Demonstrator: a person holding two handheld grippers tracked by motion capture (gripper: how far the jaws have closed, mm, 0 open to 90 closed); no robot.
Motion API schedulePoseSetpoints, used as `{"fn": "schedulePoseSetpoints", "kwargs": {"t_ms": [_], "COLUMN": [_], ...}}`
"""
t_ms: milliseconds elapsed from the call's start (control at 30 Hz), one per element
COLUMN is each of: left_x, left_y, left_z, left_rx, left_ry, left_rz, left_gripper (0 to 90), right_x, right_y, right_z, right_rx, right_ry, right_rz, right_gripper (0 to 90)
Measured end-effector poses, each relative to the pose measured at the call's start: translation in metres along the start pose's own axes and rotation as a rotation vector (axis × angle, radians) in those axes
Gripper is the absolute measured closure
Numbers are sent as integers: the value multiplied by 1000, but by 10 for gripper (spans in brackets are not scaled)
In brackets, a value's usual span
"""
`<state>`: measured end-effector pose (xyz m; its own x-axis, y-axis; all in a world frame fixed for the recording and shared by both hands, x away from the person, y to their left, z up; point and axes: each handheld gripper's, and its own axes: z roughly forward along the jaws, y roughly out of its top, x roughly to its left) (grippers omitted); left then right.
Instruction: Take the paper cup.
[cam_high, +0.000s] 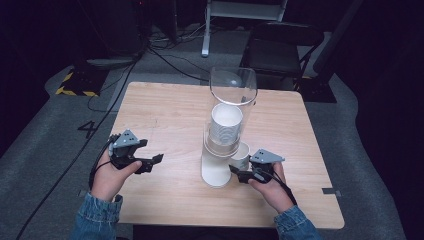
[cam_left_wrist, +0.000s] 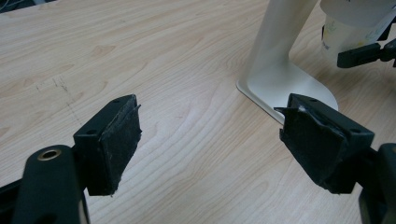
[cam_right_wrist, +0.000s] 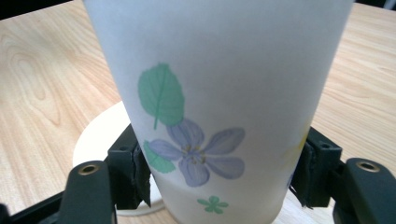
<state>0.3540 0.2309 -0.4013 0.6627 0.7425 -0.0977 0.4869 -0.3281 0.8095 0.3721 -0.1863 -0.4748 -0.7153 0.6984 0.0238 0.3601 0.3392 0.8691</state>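
- The left gripper (cam_high: 150, 162) sits near the desk's (cam_high: 165, 107) left edge, towards the near side, held low in the person's left hand (cam_high: 111, 176). Its fingers (cam_left_wrist: 114, 142) are wide apart with nothing but bare wood between them, and they point across towards the middle.
- At the desk's middle stands a cup dispenser (cam_high: 223, 135): a white foot and post carrying a clear tube with a stack of white cups inside. From the left gripper view the foot (cam_left_wrist: 285, 86) lies ahead and to the right, well apart from those fingers.
- Just right of the dispenser's foot, near the near edge, is the cup (cam_high: 241, 155), upright, long axis vertical, mouth up. It is white paper printed with a green leaf and a pale purple flower (cam_right_wrist: 198, 151), and widens towards the top.
- The right gripper (cam_high: 239, 172), in the right hand (cam_high: 272, 187), is far the nearer one. Its fingers (cam_right_wrist: 133, 172) sit on either side of the cup low on its wall, pads against the paper, so I'd call them clamped on it, though lightly; the wall shows no dent.
- I can't tell whether the cup's base touches the desk or hangs just above it.
- As I read it, what comes next turns on the cup being straight ahead of the right fingers, beside the post and below the tube.
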Motion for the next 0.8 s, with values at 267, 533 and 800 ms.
{"fn": "schedulePoseSetpoints", "kwargs": {"t_ms": [267, 533, 800], "left_x": [1, 2, 6], "left_y": [-1, -6, -14], "left_z": [0, -3, -10], "left_rx": [2, 11, 12], "left_ry": [1, 9, 34], "left_rz": [-3, -12, -35], "left_gripper": [198, 198, 199], "right_x": [-21, -38, -48], "right_y": [5, 14, 23], "right_z": [-19, -35, -40], "right_rx": [-41, -103, -139], "right_ry": [-45, -101, -125], "right_rz": [49, 94, 134], "right_gripper": [337, 337, 336]}}
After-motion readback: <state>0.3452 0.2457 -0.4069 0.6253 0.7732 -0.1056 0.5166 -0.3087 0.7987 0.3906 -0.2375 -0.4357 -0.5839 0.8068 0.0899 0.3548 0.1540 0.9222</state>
